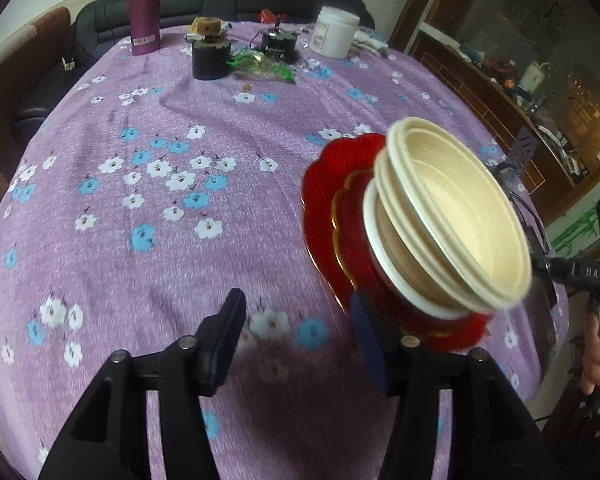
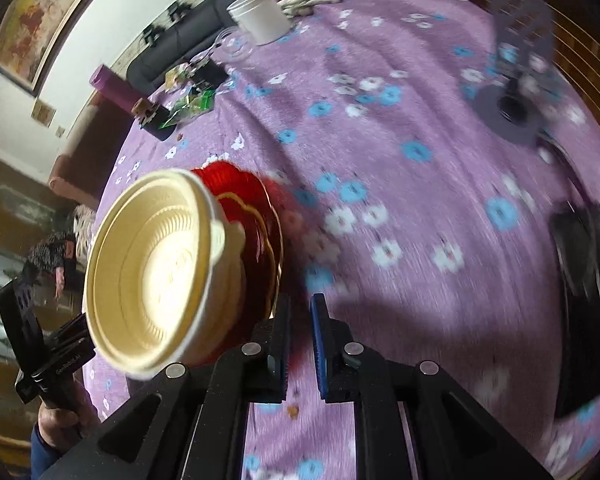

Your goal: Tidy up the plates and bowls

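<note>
Black fingers of the left gripper (image 1: pixel 296 332) stand spread, its right pad at the rim of the stacked red scalloped plates (image 1: pixel 324 196) — not gripping. Cream ribbed plastic bowls (image 1: pixel 452 216) nested on them lean steeply, apparently lifted off the floral purple tablecloth (image 1: pixel 140 200); they could slide off. Open cloth lies leftward. At the right, the right gripper (image 2: pixel 300 336) looks nearly closed, seemingly pinching the plates' edge.
</note>
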The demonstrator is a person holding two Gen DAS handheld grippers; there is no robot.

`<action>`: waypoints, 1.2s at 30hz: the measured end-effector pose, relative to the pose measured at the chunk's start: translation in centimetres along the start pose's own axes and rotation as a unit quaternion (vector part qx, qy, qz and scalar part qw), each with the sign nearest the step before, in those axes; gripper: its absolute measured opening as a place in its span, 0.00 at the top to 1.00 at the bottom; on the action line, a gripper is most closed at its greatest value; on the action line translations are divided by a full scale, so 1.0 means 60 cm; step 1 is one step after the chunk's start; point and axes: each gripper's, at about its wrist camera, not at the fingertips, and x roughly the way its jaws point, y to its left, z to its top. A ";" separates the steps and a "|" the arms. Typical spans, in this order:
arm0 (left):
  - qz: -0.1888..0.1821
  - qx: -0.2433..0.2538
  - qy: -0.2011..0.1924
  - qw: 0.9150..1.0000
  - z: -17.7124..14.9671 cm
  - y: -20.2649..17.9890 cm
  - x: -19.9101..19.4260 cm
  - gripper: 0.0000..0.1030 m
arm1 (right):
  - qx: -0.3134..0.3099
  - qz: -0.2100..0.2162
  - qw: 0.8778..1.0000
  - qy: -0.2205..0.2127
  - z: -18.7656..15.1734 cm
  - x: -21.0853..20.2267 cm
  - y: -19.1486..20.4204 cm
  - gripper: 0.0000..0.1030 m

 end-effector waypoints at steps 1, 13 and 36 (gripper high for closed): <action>0.012 0.005 -0.011 1.000 -0.012 -0.007 -0.008 0.39 | 0.003 -0.007 1.000 -0.006 -0.014 -0.008 0.002 0.84; 0.072 0.070 -0.100 0.990 -0.051 -0.088 -0.076 0.09 | -0.087 -0.068 0.992 -0.059 -0.108 -0.042 0.089 0.37; 0.235 -0.011 -0.046 0.971 -0.069 -0.153 -0.125 0.00 | -0.253 -0.014 0.966 -0.052 -0.113 -0.071 0.120 0.21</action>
